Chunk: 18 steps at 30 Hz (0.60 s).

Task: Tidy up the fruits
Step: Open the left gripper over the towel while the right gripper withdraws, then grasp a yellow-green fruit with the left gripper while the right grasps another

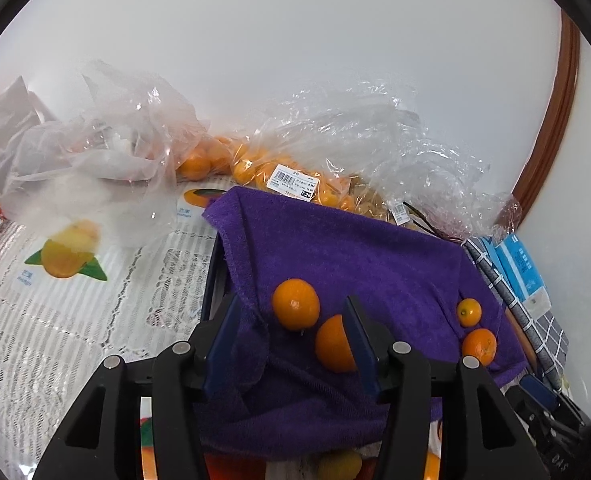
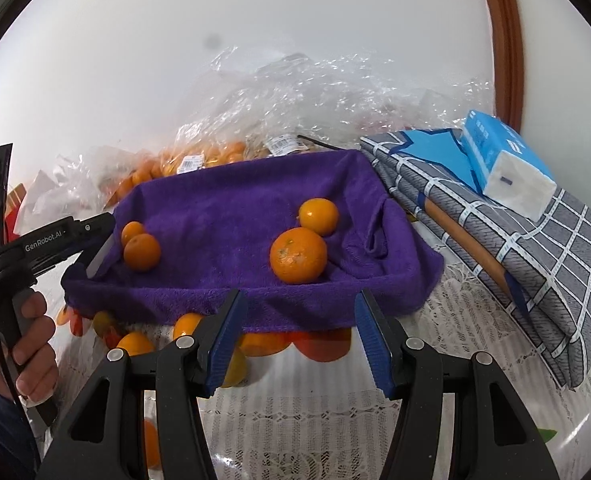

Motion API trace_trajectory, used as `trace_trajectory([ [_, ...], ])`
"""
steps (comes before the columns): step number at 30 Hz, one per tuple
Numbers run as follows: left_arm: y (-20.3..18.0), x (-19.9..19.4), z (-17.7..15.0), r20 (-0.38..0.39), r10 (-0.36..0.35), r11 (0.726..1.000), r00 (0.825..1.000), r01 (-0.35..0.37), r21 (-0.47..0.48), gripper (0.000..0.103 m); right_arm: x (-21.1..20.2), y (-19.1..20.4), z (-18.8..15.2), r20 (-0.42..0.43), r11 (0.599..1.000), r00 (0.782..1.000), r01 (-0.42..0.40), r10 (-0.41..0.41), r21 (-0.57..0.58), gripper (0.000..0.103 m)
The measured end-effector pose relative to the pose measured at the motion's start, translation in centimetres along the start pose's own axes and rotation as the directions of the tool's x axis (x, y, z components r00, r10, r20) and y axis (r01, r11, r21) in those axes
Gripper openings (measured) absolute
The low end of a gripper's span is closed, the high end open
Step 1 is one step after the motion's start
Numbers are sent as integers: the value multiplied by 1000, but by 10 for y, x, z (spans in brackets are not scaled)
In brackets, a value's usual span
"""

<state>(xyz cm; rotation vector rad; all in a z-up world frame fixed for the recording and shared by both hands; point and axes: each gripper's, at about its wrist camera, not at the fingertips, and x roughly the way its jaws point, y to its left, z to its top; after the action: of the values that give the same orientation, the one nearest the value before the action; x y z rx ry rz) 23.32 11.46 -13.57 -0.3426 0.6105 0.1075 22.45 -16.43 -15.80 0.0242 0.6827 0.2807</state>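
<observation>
Both views are bright and evenly lit by soft, diffuse light; its source cannot be told. The white wall (image 1: 295, 60) is pale and nearly washed out. Shadows are faint, with only a soft dark patch under the purple cloth (image 2: 235, 208). Small glints of glare sparkle on the crumpled plastic bags (image 2: 315, 92) at twelve o'clock. Fisheye distortion bends the brown door frame (image 2: 503, 40) at two o'clock into a curve, and black vignetting rings every corner. In the left view the bags at nine o'clock look slightly smeared; the middle stays sharp.
</observation>
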Motion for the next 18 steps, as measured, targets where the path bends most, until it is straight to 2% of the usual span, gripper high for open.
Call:
trace_trajectory([
  [7, 1, -25, -16, 2, 7, 999, 1000, -7, 38, 51, -2, -11, -3, -24, 998, 999, -36, 37, 55, 57],
  [13, 6, -46, -32, 1, 18, 998, 1000, -18, 62, 52, -4, 8, -13, -67, 996, 994, -91, 91, 7, 57],
  [18, 20, -56, -40, -28, 12, 1000, 1000, -11, 28, 52, -1, 25, -15, -84, 996, 993, -81, 76, -49, 57],
])
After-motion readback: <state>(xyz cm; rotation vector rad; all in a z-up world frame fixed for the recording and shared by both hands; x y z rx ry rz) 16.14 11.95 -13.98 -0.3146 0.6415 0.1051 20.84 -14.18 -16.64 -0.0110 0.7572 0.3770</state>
